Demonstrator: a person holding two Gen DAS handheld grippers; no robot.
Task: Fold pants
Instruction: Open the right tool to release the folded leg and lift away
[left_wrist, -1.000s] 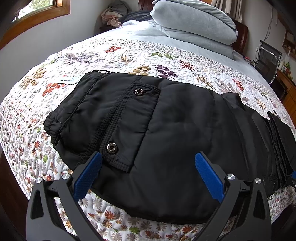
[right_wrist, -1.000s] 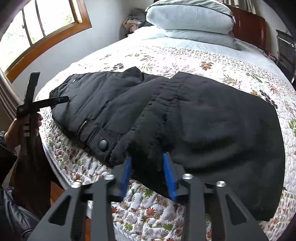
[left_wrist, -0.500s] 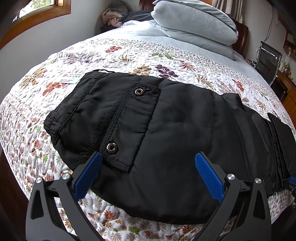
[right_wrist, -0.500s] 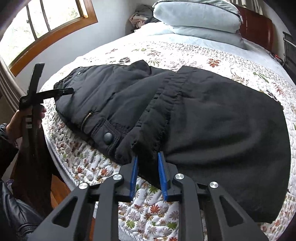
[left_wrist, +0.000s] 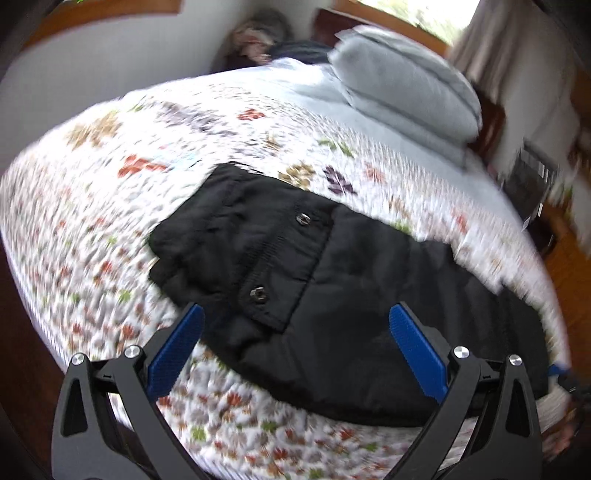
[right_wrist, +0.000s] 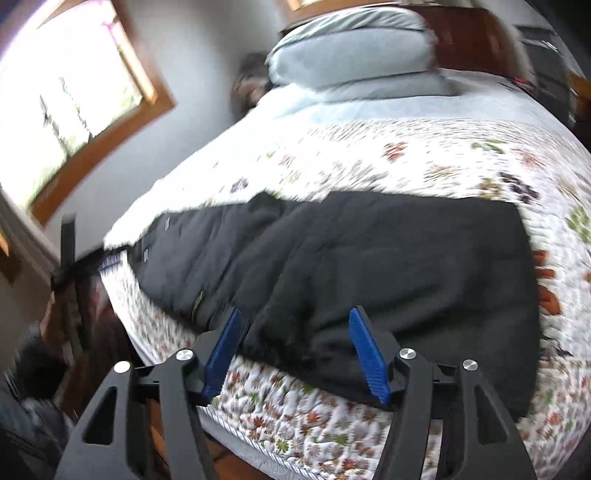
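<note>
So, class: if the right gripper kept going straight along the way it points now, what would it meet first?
Most likely the black pants lying on the floral quilt. The right gripper, jaws opening with nothing gripped, aims down at their near edge, though blur leaves depth uncertain.

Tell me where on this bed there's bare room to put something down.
Free: the flowered quilt between the black pants and the grey pillows, and the quilt left of the pants' waistband in the left wrist view. Crowded: the near edge, where the pants lie lengthwise, leaving a thin strip.
</note>
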